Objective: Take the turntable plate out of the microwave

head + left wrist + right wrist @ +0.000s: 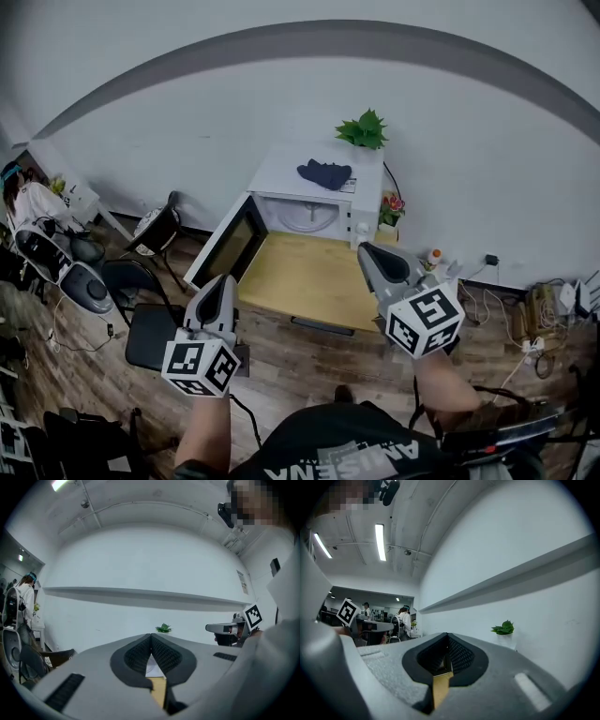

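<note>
The white microwave (323,192) stands at the back of a wooden table (309,277), its door (228,246) swung open to the left. Inside the cavity lies the pale round turntable plate (307,218). My left gripper (228,279) is shut and empty, hovering by the table's front left corner, short of the door. My right gripper (367,248) is also shut with nothing held, over the table's right edge near the microwave's control panel. In the left gripper view the pads (140,654) meet in a closed line. The pads (459,656) touch in the right gripper view as well.
A dark blue cloth (324,173) and a potted green plant (364,130) sit on top of the microwave. A flower pot (390,208) and a small bottle (432,256) stand to its right. Black chairs (141,281) crowd the left; cables and plugs (525,319) lie on the floor at right.
</note>
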